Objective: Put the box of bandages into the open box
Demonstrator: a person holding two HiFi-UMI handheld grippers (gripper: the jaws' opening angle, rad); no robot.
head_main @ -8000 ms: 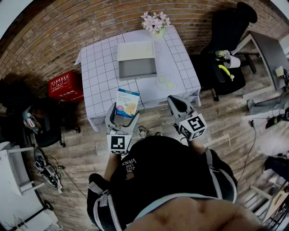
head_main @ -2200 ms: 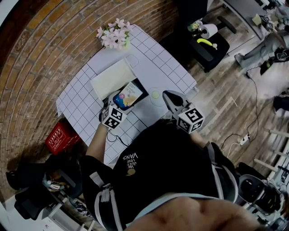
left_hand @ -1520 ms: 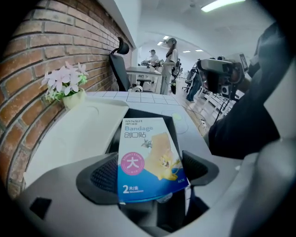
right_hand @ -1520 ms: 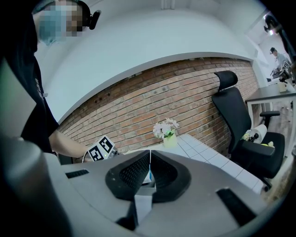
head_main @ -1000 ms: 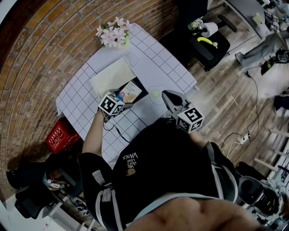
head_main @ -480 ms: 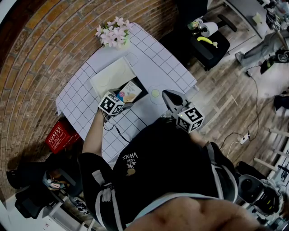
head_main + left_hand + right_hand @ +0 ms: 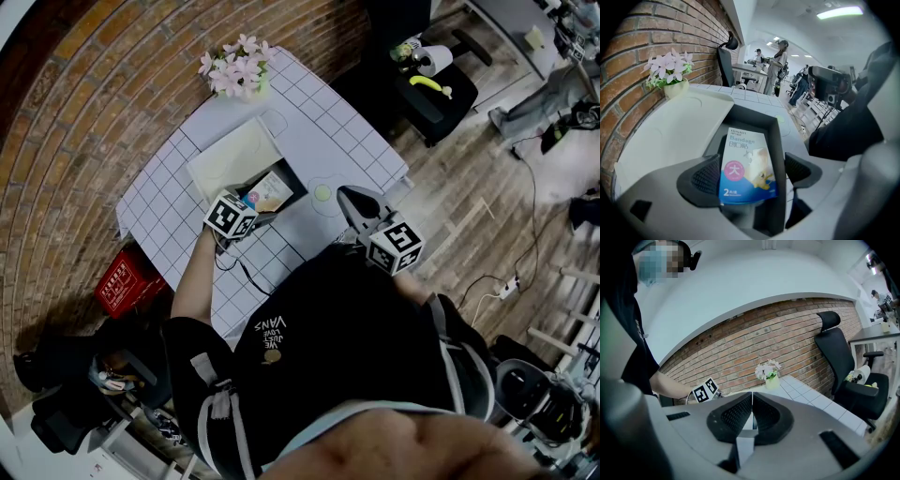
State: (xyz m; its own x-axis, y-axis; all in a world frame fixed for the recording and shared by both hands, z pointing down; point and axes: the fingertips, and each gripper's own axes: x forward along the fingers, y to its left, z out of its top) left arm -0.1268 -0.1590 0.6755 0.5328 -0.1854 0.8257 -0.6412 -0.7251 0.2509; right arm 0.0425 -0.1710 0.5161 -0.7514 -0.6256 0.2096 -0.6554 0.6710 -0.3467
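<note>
Table (image 7: 347, 141), bandage box (image 7: 747, 164) in open box (image 7: 776, 140), left claw (image 7: 752, 172) apart, right claw (image 7: 752, 409) closed

Noted white grid-patterned table (image 7: 349, 131) set close against brick wall (image 7: 84, 122). Recorded pot of pink flowers (image 7: 236, 71) at far table edge and small green round item (image 7: 322, 194) on cloth nearer front. Found red crate (image 7: 120, 281) on floor just beside table. Logged black office chair (image 7: 417, 112) on wood floor (image 7: 478, 220), carrying white and yellow items.
</note>
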